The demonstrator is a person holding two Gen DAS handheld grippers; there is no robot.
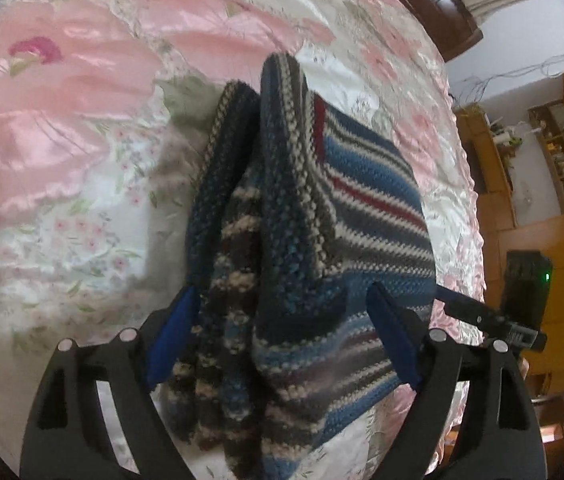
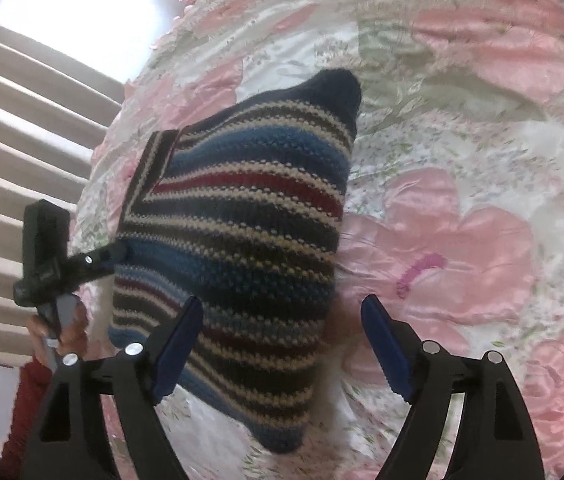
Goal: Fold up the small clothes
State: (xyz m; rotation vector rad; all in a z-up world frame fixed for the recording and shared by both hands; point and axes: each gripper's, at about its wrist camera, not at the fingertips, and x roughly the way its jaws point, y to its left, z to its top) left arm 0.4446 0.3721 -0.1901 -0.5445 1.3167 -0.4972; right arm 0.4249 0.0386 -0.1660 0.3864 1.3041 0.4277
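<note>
lying on the glossy pink-and-white floral satin bedspread: a small striped knitted sweater in blue, grey, cream and dark red wool, already bunched and doubled over itself, with a sleeve or side panel heaped along one edge. judging from this, sitting partway through the fold: sides gathered in, but layers lumpy and uneven, so smoothing and at least one more fold looking necessary.

left gripper, black with blue pads, spread wide around the near end of the garment, jaws apart and straddling the thick folds rather than pinching them, as far as the left wrist view shows. right gripper likewise gaping, one blue pad overlapping the sweater's near edge, the other over bare bedspread; clamping nothing.

standing around: wooden shelving and a cabinet beyond the bed's edge, pale slatted blinds under a bright window. a hand in a dark red sleeve showing in the right wrist view, holding the other gripper's handle near the sweater's side.

getting in the way: mostly the bulk of the knit itself, probably springing back; slippery satin likely letting the bundle slide.
</note>
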